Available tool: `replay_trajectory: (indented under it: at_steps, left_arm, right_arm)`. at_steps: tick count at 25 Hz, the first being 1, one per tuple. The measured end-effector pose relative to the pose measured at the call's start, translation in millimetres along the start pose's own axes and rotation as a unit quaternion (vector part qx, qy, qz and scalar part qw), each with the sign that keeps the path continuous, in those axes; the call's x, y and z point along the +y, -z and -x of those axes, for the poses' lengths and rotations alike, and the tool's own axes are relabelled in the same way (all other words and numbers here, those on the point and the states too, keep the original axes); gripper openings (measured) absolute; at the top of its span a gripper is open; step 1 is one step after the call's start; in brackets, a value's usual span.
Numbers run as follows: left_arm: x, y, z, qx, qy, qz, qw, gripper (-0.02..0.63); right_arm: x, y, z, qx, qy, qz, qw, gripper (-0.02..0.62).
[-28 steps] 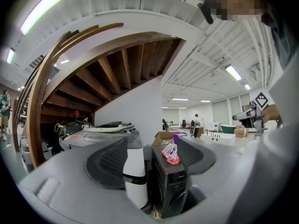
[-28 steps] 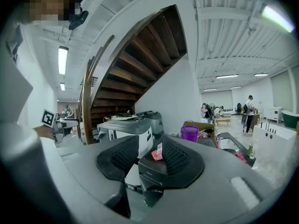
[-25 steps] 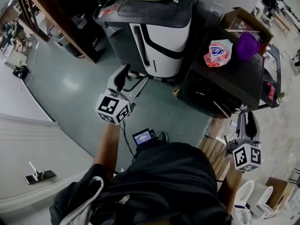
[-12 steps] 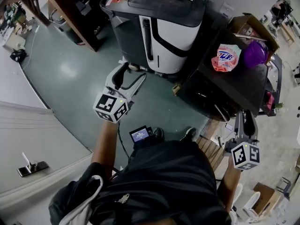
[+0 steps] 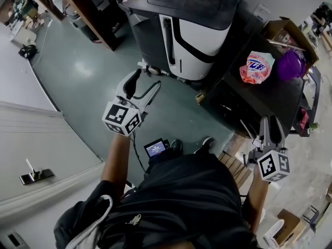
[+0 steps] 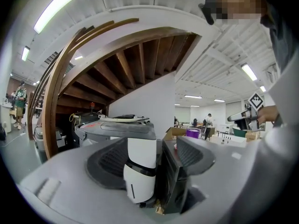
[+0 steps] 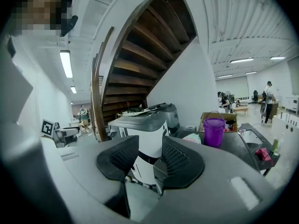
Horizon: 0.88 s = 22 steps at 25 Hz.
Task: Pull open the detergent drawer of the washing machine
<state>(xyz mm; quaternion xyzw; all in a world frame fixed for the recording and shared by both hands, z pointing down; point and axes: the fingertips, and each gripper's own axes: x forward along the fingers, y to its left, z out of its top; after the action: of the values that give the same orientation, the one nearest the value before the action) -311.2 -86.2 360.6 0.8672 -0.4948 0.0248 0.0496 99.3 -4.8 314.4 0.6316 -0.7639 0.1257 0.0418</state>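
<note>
A white and grey machine (image 5: 194,40) stands at the top middle of the head view. To its right is a black appliance (image 5: 254,100) with a pink detergent bag (image 5: 258,66) and a purple bucket (image 5: 289,65) on top. My left gripper (image 5: 147,83) hovers over the green floor, short of the white machine (image 6: 140,171), open and empty (image 6: 154,157). My right gripper (image 5: 270,124) is by the black appliance's near right corner. Its jaws (image 7: 150,160) stand apart with nothing between them, and the white machine (image 7: 149,143) shows through the gap. No drawer is visible.
A wooden staircase (image 5: 88,12) rises at the top left. A small device with a lit screen (image 5: 155,148) lies on the floor by the person's feet. A wooden pallet (image 5: 236,165) lies at lower right. A cardboard box (image 5: 290,30) is behind the bucket.
The person has stepped forward and a shoe has come into view. My right gripper has advanced along the black appliance. The left gripper has shifted slightly. Both jaw gaps are unchanged.
</note>
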Motion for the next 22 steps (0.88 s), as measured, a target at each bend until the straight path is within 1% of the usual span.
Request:
replay_trajectory:
  at_steps: [4, 11, 17, 22]
  left_arm:
    - [-7, -4, -8, 0.006, -0.016, -0.007, 0.9998, 0.377]
    - [-35, -13, -31, 0.014, -0.041, -0.021, 0.9989, 0.377]
    - [-61, -21, -48, 0.019, -0.070, -0.025, 0.9970, 0.377]
    - [-82, -19, -62, 0.022, -0.092, -0.024, 0.9953, 0.377]
  right_arm:
    - [-13, 5, -16, 0.005, -0.022, -0.012, 1.000, 0.137]
    - [-54, 10, -43, 0.011, -0.054, -0.032, 0.998, 0.137]
    - [-82, 6, -65, 0.018, -0.099, -0.049, 0.994, 0.137]
    - [-106, 7, -82, 0.023, -0.127, -0.051, 0.990, 0.137]
